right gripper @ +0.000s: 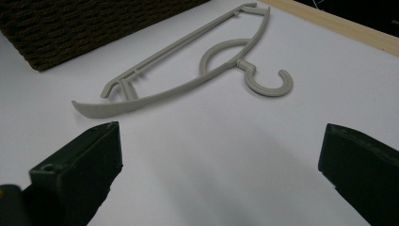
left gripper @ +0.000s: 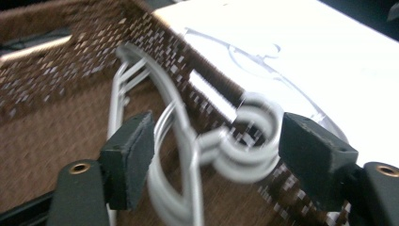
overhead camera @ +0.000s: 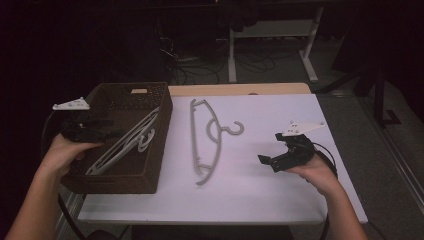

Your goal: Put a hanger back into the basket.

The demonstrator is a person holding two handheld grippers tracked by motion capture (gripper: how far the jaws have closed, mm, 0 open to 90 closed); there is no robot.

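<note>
The hangers (overhead camera: 125, 142) in the basket (overhead camera: 155, 150) are what my left claw (overhead camera: 107, 134) has in hand: grey plastic ones, lying slantwise inside it, their hooks near the basket's right wall. My left claw hangs over the basket's left half, pointing across it toward that wall. In the left gripper view its two black pads stand apart, with the curled hooks (left gripper: 249, 141) of the hangers between them; neither pad presses on the plastic, so nothing is clamped. That view is blurred, and I cannot tell how many hangers are stacked there.

One more hanger (overhead camera: 202, 140) of the same grey lies flat on the white surface (overhead camera: 260, 195), just right of the basket and apart from it, its hook turned away from the basket. In the right gripper view this hanger (right gripper: 188, 80) lies ahead of the jaws with the basket's woven wall (right gripper: 84, 28) behind it.

My right claw (overhead camera: 267, 161) is farther right of the basket, beyond the loose hanger and well apart from it, just above the surface. Its jaws are spread wide with only bare surface between them.
</note>
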